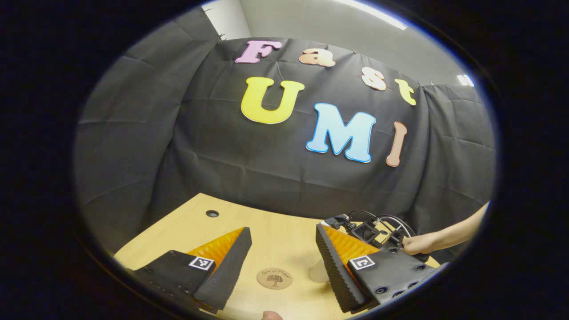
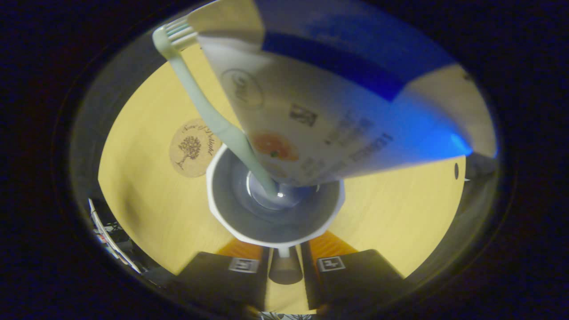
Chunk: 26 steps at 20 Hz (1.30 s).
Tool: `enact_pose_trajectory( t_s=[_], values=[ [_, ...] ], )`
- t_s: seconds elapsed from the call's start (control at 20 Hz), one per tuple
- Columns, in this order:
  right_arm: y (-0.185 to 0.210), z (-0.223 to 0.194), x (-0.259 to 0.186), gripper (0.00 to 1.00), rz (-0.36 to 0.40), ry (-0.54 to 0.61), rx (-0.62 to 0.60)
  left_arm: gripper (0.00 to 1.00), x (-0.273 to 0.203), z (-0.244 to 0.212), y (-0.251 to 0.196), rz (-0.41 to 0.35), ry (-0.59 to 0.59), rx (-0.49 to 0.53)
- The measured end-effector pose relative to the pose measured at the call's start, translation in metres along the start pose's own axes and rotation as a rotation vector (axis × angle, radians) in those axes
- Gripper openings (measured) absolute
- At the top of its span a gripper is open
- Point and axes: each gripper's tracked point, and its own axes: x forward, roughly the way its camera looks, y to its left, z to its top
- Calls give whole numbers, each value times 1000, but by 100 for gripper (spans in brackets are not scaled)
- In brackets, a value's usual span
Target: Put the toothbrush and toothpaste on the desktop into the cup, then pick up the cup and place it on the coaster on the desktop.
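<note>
Wooden tabletop (image 2: 146,213) carried the cup (image 2: 275,209), holding the toothbrush (image 2: 209,111) and toothpaste (image 2: 338,111), both leaning, long axes pointing up toward the camera. Right gripper (image 2: 284,266) fingers pinched the cup's handle. Lifting could tip it, I judged, missing the coaster (image 2: 192,147) just beside. Left gripper (image 1: 280,258) fingers were spread.

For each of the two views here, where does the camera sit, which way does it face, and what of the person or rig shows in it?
Left gripper view: rides the left gripper, held low over the desk, facing the booth wall; its open fingers frame the coaster; a hand holds the right gripper beyond.
Right gripper view: rides the right gripper, looking steeply down into the cup, whose rim it clamps; toothbrush and toothpaste stand inside.
Shared: the coaster and desk.
</note>
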Motion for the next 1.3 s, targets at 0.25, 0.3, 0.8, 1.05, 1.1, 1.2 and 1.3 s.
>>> enact_pose_trajectory(
  t_s=[0.25,0.3,0.8,1.05,1.1,1.2,1.3],
  values=[
    [1,-1,3,26,-9,-13,-31,90,-1,-1,4,10,-2,-1],
    [1,1,-1,24,-9,-16,-34,90,-3,1,5,13,-4,1],
    [27,16,-24,24,23,-73,-79,90,-14,13,20,52,-26,-1],
    [57,31,-29,24,53,-86,-124,90,-30,21,35,88,-43,0],
    [64,34,-28,24,57,-86,-132,90,-34,21,42,100,-46,-3],
    [74,39,-27,24,72,-81,-141,94,-41,24,52,124,-50,-9],
    [83,45,-25,24,77,-77,-155,94,-50,27,65,151,-55,-15]
  ],
)
